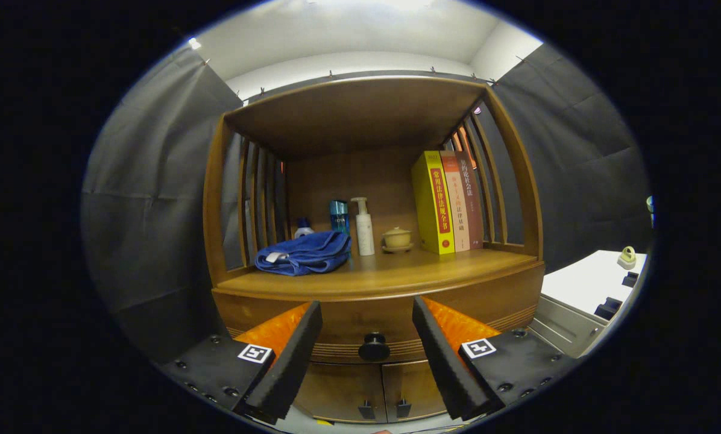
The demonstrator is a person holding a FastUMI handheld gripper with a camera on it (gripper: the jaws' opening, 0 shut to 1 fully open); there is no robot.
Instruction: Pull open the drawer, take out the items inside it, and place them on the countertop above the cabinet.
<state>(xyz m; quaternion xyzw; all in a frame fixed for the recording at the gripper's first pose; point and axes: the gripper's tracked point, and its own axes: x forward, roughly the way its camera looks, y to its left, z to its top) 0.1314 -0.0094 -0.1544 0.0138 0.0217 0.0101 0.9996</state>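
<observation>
A wooden cabinet (372,301) stands ahead, its closed curved-front drawer (336,322) under the flat wooden countertop (396,268). The drawer's round black knob (374,347) sits between the spread fingers of the gripper (367,313), touching neither. On the countertop, a crumpled blue cloth (303,253) lies left; behind it a small bottle (303,227). Rightward come a blue box (339,216), a white pump bottle (364,227), a small lidded cup (397,239), then three upright books (448,202). Two small doors (369,389) lie below the drawer. A white table (583,280) stands right of the cabinet.
</observation>
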